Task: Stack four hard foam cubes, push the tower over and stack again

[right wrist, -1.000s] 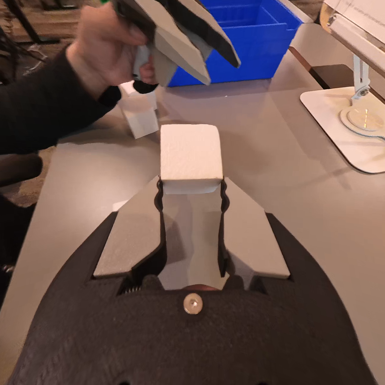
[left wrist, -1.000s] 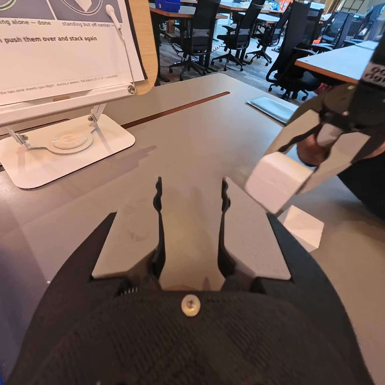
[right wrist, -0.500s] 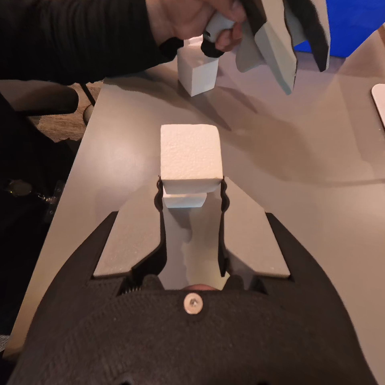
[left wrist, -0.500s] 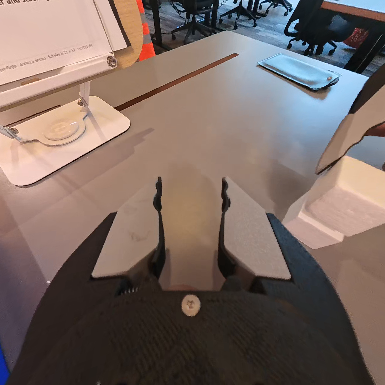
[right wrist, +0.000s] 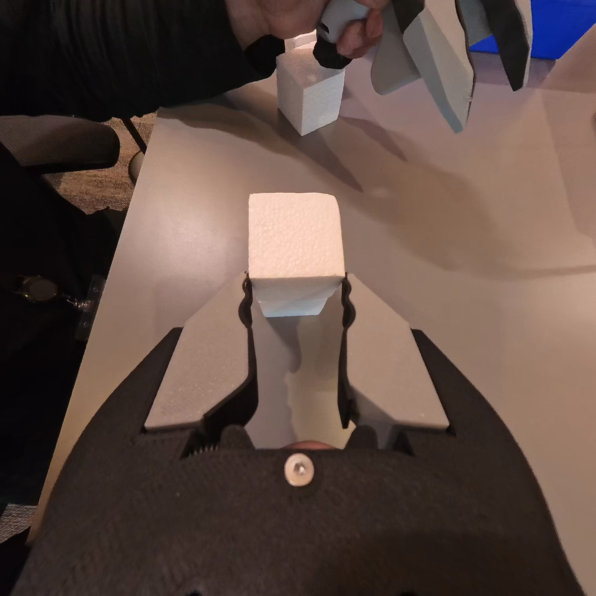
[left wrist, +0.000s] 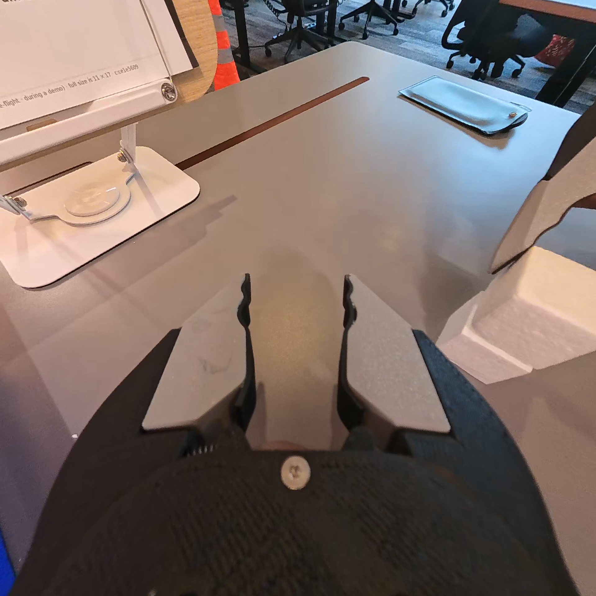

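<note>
R gripper [right wrist: 296,283] pinches a white foam cube [right wrist: 295,237] between its fingertips, w/ the cube sitting on top of a second cube [right wrist: 292,308] of which only a sliver shows underneath; whether the two actually touch can't be told from the R wrist view. Both are near the bench [right wrist: 451,322] edge closest to the person. A third cube [right wrist: 309,96] stands alone farther along the same edge, well apart from the pair, partly hidden by a hand [right wrist: 290,16] in a dark sleeve. That hand grips the L gripper [right wrist: 464,84], which hangs above the bench w/ fingers spread & nothing between them. L wrist view confirms: L gripper [left wrist: 296,287] open over bare grey bench [left wrist: 322,193], empty. At its right edge the two stacked cubes show, upper cube [left wrist: 541,306] on lower cube [left wrist: 477,358], w/ a finger [left wrist: 545,222] of the R gripper against the upper one. Also on bench: white stand [left wrist: 96,206] holding a printed sheet, far left; flat grey pouch [left wrist: 461,106] far right. A blue bin [right wrist: 561,35] shows at the top corner of the R view.
</note>
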